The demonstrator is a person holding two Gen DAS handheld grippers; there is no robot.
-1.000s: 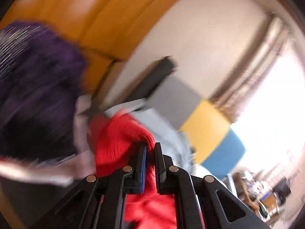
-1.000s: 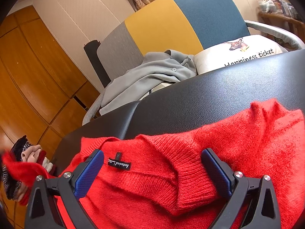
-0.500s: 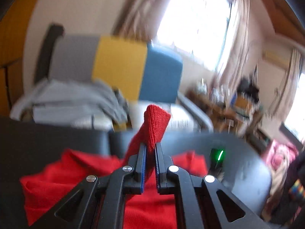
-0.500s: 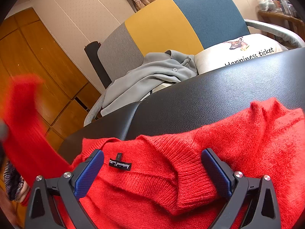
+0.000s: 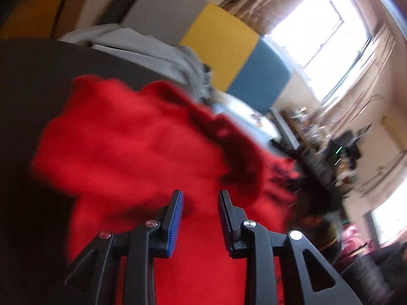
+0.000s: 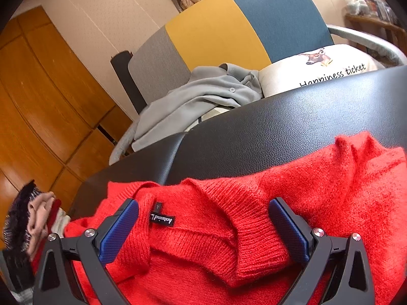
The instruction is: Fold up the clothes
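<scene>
Two tools over one red knit sweater (image 6: 292, 203), which lies spread on the black leather-look tabletop (image 6: 279, 127). Right wrist view, left to right: small pile of folded clothes (image 6: 30, 216) at the tabletop's left edge, then the right tool (image 6: 203, 226) with jaws spread wide on either side of the sweater's ribbed collar, pads not pressing the knit; black neck label (image 6: 162, 219) just inside its left pad. Behind the tabletop a grey button shirt (image 6: 198, 99) is draped on a grey, yellow and blue chair (image 6: 229, 25), with a white "Happiness ticket" cushion (image 6: 325, 71) to its right. Left wrist view is blurred: left tool (image 5: 200, 204) has jaws opening, a clear gap between the blue pads, nothing pinched, red sweater (image 5: 132, 137) bunched right under and ahead of them.
</scene>
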